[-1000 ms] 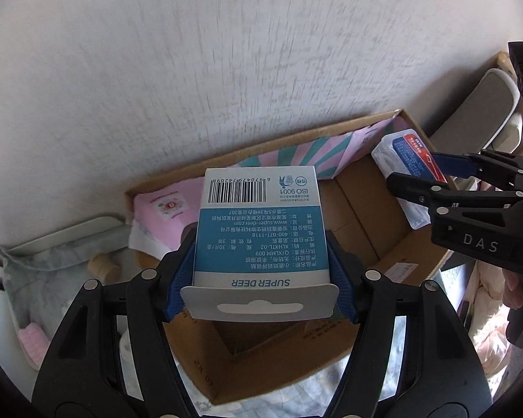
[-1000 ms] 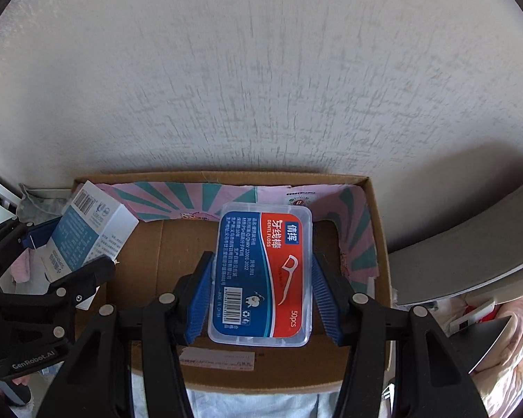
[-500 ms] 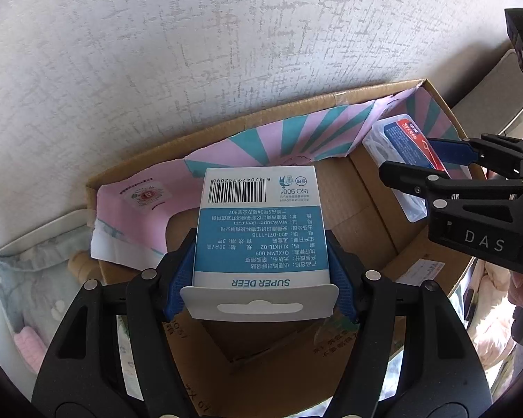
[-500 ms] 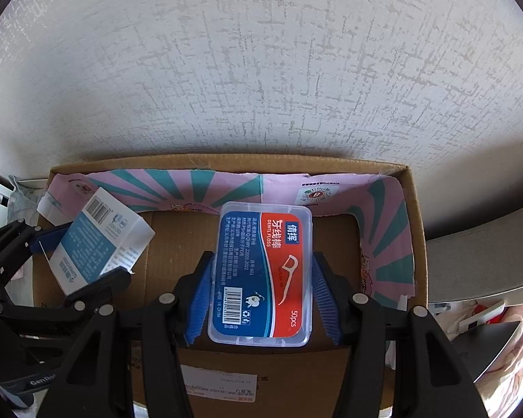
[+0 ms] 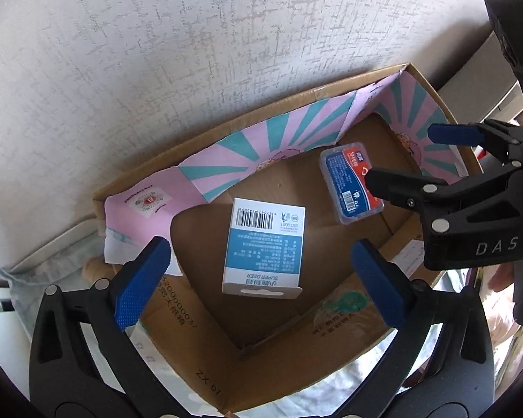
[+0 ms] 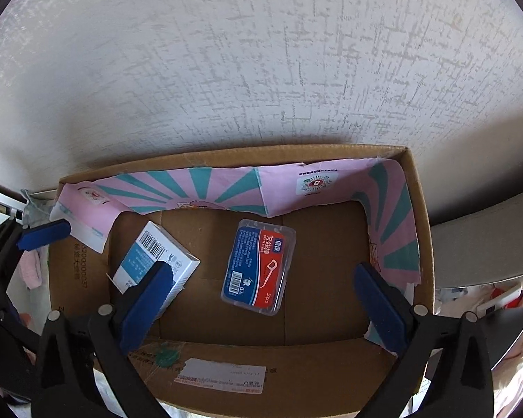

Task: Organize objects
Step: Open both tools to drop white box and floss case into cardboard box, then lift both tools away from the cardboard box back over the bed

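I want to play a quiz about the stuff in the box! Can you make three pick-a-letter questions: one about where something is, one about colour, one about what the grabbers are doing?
1. Where does the floss pick case lie?
A. On the cardboard box floor
B. On the wall
C. Between the right pads

2. What colours are the stripes on the paper lining?
A. Red and yellow
B. Pink and teal
C. Black and white

3. How is the left hand-held gripper?
A. Shut on the blue and white carton
B. Open, holding nothing
C. Out of view

Answers: 1 A, the case rests flat in the box beside the blue and white carton. 2 B, pink and teal rays line the walls. 3 B, its jaws have just been opening and stand wide, the carton lying below them.
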A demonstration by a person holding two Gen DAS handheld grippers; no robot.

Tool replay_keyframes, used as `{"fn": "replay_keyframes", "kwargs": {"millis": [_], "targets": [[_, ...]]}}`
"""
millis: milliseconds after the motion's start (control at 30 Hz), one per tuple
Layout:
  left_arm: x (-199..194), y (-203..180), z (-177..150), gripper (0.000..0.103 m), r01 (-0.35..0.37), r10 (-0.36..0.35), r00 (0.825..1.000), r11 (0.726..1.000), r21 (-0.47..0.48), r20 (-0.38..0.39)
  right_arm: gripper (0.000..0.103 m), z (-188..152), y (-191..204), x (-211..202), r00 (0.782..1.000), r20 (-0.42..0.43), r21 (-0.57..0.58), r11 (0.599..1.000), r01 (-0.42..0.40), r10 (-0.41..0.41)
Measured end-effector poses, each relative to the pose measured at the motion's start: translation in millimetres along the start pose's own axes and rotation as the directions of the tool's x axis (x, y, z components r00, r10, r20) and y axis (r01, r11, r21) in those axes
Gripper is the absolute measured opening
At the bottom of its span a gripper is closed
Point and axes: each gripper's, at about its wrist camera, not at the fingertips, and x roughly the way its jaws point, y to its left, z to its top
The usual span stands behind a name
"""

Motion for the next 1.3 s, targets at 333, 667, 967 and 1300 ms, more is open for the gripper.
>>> {"fn": "replay_keyframes", "kwargs": {"millis": [333,667,967,1300], "targets": [[-29.1,-4.8,-2.1,0.103,0.019,-0.018,0.999,1.0,-0.017,0.039,0.103,18.2,-8.6,-19.0,0.999,0.036,-0.002,0.999,0.041,-0.041],[-78.4,-7.0,-14.5,0.103,0.034,-0.029,0.989,0.999,-0.025,0.147,0.103,11.2,11.0,-59.3,0.989,0.127,-0.024,0.996,0.082,-0.078],[-150.7,-1.4,-39.7,0.103,0.005,0.015,0.953,0.998,-0.064,0.302,0.103,-5.5,53.1,-123.8,0.96,0.273,-0.091,0.992,0.087,-0.059],[-226.8,26.5,-94.6,0.103,-0.037,0.112,0.887,0.984,-0.173,0.448,0.103,-45.3,109.9,-194.9,0.879,0.477,-0.163,0.984,0.075,0.012]]}}
